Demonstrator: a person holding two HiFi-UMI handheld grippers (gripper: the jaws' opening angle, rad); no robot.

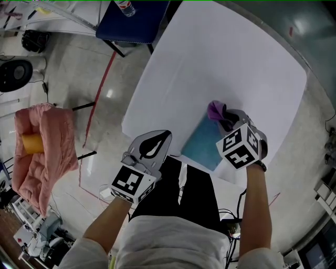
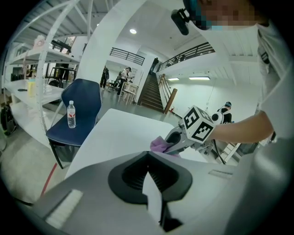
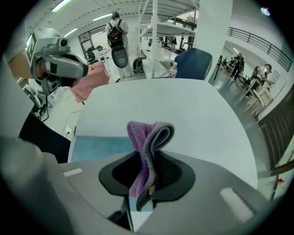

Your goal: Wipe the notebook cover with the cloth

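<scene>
A teal notebook (image 1: 202,144) lies flat at the near edge of the white table (image 1: 220,58). My right gripper (image 1: 227,119) hovers over the notebook's far end, shut on a folded purple cloth (image 1: 216,110). In the right gripper view the cloth (image 3: 148,142) stands up between the jaws, with the notebook (image 3: 98,148) below and to the left. My left gripper (image 1: 153,146) hangs off the table's near left edge, shut on nothing. From the left gripper view I see its jaws (image 2: 149,176) together, and beyond them the right gripper (image 2: 177,140) with the cloth (image 2: 159,144).
A blue chair (image 1: 137,22) with a water bottle (image 1: 125,7) on its seat stands at the table's far left corner. A pink padded seat (image 1: 44,147) sits on the floor to the left. A red tape line (image 1: 100,89) runs along the floor. People stand far off in the hall.
</scene>
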